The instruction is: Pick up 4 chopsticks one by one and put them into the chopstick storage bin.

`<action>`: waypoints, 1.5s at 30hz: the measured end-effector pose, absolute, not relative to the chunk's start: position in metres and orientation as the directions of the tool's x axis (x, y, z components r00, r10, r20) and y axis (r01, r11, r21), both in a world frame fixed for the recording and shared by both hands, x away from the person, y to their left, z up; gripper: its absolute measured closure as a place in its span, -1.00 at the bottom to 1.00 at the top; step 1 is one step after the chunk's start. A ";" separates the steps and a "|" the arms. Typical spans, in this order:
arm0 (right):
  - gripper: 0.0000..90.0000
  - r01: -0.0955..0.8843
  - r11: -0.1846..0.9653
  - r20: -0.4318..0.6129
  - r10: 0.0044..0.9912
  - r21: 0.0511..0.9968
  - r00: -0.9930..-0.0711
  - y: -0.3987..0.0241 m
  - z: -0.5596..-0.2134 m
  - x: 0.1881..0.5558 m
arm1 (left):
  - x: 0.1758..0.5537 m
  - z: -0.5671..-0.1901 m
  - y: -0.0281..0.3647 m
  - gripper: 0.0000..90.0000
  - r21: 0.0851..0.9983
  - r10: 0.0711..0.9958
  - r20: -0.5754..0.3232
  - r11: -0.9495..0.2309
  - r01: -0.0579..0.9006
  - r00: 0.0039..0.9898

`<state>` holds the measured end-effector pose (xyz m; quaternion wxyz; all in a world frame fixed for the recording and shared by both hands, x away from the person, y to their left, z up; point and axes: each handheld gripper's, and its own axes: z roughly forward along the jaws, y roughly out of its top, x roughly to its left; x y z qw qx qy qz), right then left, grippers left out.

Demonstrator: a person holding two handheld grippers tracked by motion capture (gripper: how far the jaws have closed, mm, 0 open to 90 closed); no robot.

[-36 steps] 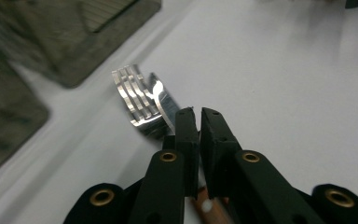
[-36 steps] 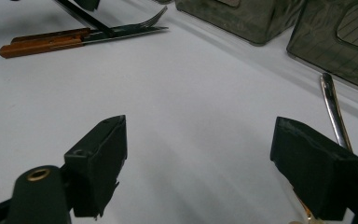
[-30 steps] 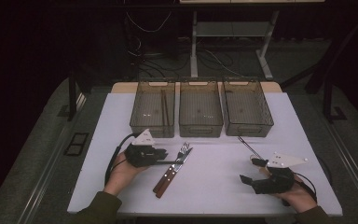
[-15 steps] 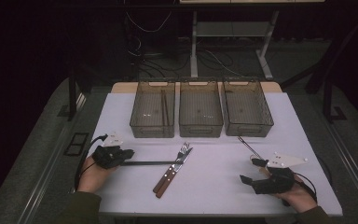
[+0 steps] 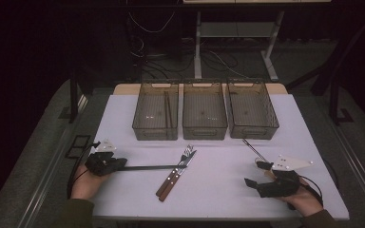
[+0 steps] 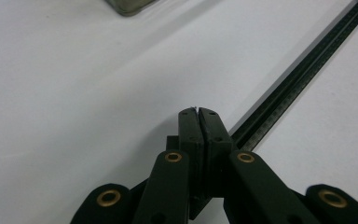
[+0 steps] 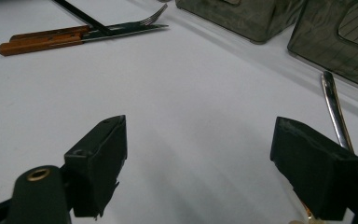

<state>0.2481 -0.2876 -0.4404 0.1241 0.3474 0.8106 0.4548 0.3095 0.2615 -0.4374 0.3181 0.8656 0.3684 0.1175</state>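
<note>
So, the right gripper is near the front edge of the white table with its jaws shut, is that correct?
Not quite. The right gripper is near the front edge of the white table, but its jaws stand wide open with nothing between them, as the right gripper view shows.
</note>
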 end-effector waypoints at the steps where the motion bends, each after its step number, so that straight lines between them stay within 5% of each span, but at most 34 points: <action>1: -0.58 0.450 0.346 0.114 0.676 0.823 -0.728 -0.288 -0.440 0.248 | 0.308 -0.437 0.261 0.96 0.637 0.713 -0.035 -0.524 0.565 0.700; 23: -0.58 0.449 0.345 0.113 0.676 0.825 -0.728 -0.288 -0.440 0.248 | 0.279 -0.434 0.239 0.97 0.633 0.639 -0.086 -0.558 0.537 0.765; 32: -0.58 0.447 0.349 0.111 0.674 0.824 -0.731 -0.286 -0.440 0.248 | 0.284 -0.425 0.218 0.81 0.737 0.596 -0.098 -0.495 0.461 0.797; 45: -0.58 0.449 0.352 0.113 0.671 0.821 -0.733 -0.286 -0.441 0.248 | 0.296 -0.440 0.199 0.74 0.711 0.532 -0.122 -0.542 0.448 0.838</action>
